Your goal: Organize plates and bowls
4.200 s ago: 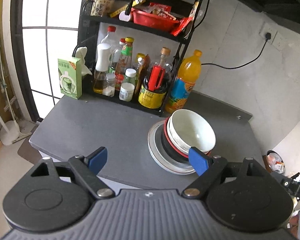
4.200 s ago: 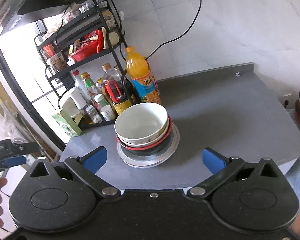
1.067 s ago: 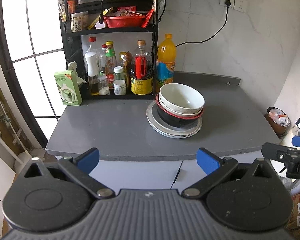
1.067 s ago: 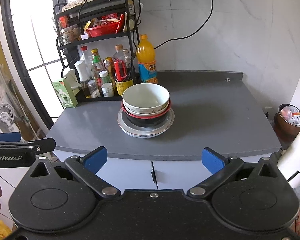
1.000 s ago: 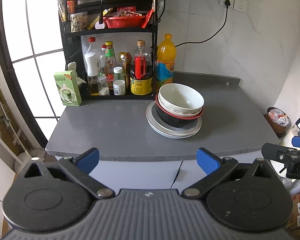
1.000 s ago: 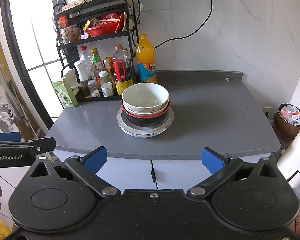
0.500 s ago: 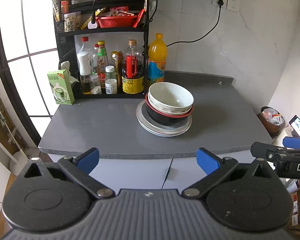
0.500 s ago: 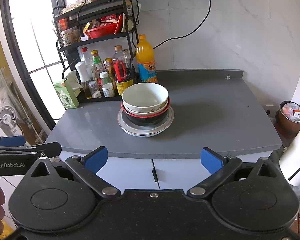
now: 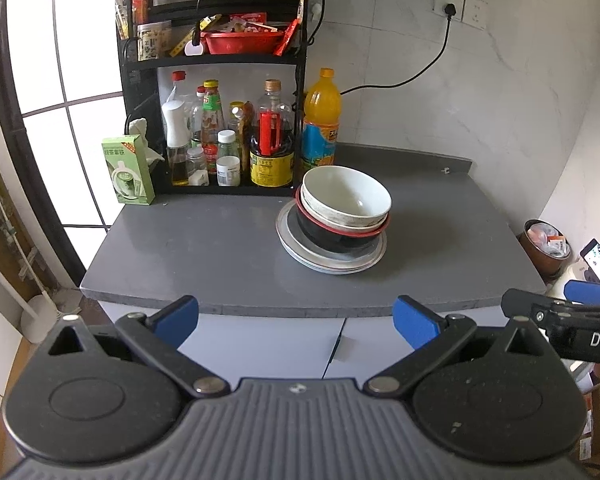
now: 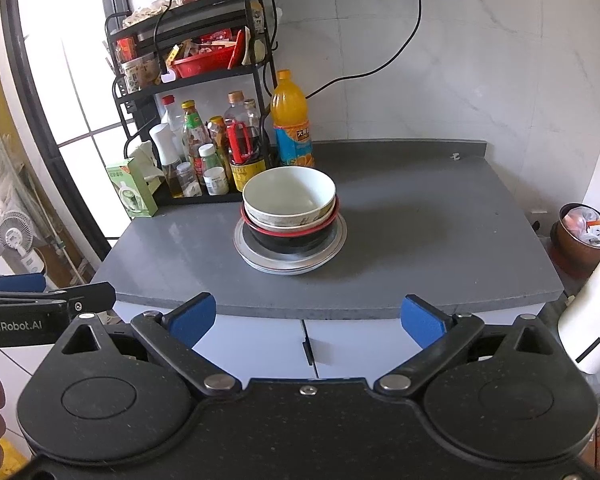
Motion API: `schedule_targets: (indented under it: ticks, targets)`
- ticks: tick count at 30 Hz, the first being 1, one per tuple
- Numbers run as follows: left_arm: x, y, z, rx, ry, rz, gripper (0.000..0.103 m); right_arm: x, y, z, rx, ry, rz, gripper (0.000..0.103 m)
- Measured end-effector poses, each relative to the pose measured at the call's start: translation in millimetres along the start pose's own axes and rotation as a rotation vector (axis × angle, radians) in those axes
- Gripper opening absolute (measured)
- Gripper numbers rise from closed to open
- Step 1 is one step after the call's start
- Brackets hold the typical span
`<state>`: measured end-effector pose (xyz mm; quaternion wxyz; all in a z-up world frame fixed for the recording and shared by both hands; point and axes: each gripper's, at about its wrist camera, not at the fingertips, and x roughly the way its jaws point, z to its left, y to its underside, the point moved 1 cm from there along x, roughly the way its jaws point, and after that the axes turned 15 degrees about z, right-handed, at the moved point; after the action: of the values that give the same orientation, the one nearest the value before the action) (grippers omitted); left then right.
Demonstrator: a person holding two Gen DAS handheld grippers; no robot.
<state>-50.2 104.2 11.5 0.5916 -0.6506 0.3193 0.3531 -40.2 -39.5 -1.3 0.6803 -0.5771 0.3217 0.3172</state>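
On the counter (image 9: 220, 256): white bowl (image 9: 346, 196) nested in a red-rimmed black bowl (image 9: 336, 236), both on stacked plates (image 9: 332, 264), just in front of the bottle rack (image 9: 216, 60).
Left gripper (image 9: 296, 320): held level off the counter's front edge, jaws wide apart, empty.
Right gripper (image 10: 308, 318): same pose, jaws apart, empty.
Orange bottle (image 10: 291, 120): upright beside the rack.

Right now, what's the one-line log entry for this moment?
left tool: open, empty | right tool: open, empty | bowls: nested on plates | stack: on counter, untouched by either tool
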Motion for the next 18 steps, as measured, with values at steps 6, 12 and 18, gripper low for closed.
schedule_targets:
  ticks: [6, 12, 18]
  targets:
    - [1.1, 0.6, -2.2, 0.016, -0.002, 0.0, 0.103, 0.1, -1.4, 1.7, -0.007, 0.006, -0.005, 0.099]
    - [2.4, 1.5, -2.7, 0.018, -0.006, -0.002, 0.103, 2.0, -3.8, 1.4, 0.0, 0.008, -0.006, 0.099]
    - [4.0, -0.7, 0.3, 0.018, -0.004, 0.002, 0.103, 3.1, -6.7, 4.1, -0.008, 0.009, -0.005, 0.099]
